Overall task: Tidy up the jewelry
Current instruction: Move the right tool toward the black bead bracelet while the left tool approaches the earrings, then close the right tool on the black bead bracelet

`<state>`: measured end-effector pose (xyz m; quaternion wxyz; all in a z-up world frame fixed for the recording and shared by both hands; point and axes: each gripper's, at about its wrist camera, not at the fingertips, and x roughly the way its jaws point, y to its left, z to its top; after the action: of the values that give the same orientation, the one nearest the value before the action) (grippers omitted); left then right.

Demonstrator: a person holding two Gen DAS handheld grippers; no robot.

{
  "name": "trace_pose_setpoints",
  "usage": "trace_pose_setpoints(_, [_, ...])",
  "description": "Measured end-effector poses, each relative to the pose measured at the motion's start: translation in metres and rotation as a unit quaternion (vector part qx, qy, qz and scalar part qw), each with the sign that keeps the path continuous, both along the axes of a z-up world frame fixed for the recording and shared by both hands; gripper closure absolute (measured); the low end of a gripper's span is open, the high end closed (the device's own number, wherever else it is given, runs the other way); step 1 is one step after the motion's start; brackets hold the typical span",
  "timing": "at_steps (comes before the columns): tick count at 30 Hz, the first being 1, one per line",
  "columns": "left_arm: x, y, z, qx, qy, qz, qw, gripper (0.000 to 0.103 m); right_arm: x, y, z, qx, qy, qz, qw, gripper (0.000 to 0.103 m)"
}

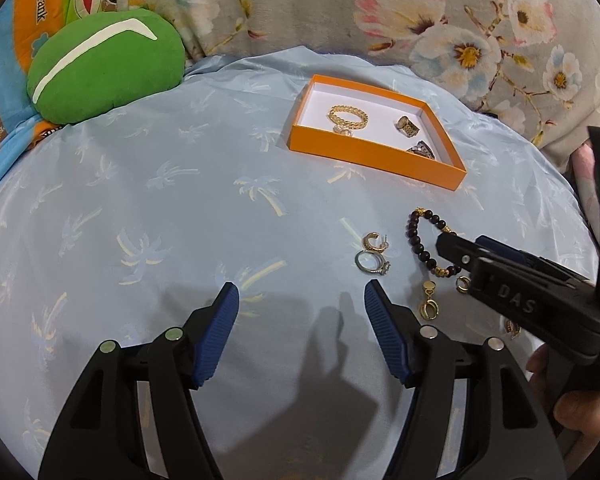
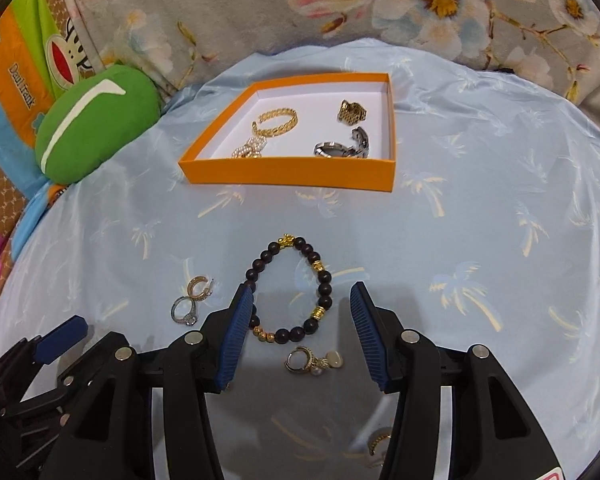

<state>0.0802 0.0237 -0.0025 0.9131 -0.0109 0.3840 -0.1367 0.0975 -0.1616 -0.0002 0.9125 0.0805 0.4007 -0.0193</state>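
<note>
A dark bead bracelet [image 2: 325, 280] with gold beads lies on the blue cloth. My right gripper [image 2: 301, 287] hangs over it, open; its left pad overlaps the bracelet's left side and nothing is pressed. In the left wrist view the right gripper [image 1: 446, 242] reaches in from the right. My left gripper [image 1: 300, 286] stands open over bare cloth, empty. Beside it lie a gold hoop earring [image 1: 374, 242], a silver stone ring [image 1: 374, 265] and a gold drop earring [image 1: 429, 305]. The orange box [image 2: 284, 172] holds a gold chain bracelet [image 2: 276, 122], a gold ring [image 2: 352, 112] and a silver ring [image 2: 340, 146].
A green cushion [image 1: 104, 64] rests at the back left, and floral fabric [image 1: 460, 20] rises behind the box. More earrings [image 2: 314, 360] lie between the right gripper's fingers near its base. A person's hand [image 1: 580, 412] holds the right gripper.
</note>
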Motion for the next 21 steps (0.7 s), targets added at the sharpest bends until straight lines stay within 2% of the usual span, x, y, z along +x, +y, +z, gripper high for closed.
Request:
trace_pose_setpoints(4, [0.002, 0.001, -0.001, -0.005, 0.005, 0.001, 1.0000, 0.040, 0.006, 0.005, -0.003, -0.008, 0.013, 0.004, 1.000, 0.047])
trace_pose_setpoints(9, [0.002, 0.001, -0.001, -0.008, 0.008, 0.000, 0.9999, 0.040, 0.014, 0.013, -0.006, -0.030, 0.025, 0.009, 0.999, 0.045])
trace_pose_setpoints(11, [0.002, 0.001, -0.001, -0.008, 0.008, -0.001, 0.9999, 0.040, 0.015, 0.017, -0.006, -0.042, 0.026, 0.011, 0.999, 0.051])
trace_pose_setpoints(17, [0.002, 0.000, -0.002, -0.008, 0.009, -0.001, 0.9999, 0.040, 0.013, 0.014, -0.006, -0.044, 0.024, 0.009, 0.999, 0.087])
trace_pose_setpoints(21, [0.001, -0.003, -0.002, -0.010, 0.012, -0.009, 0.9998, 0.040, 0.010, 0.011, -0.005, -0.041, 0.023, 0.005, 0.999, 0.089])
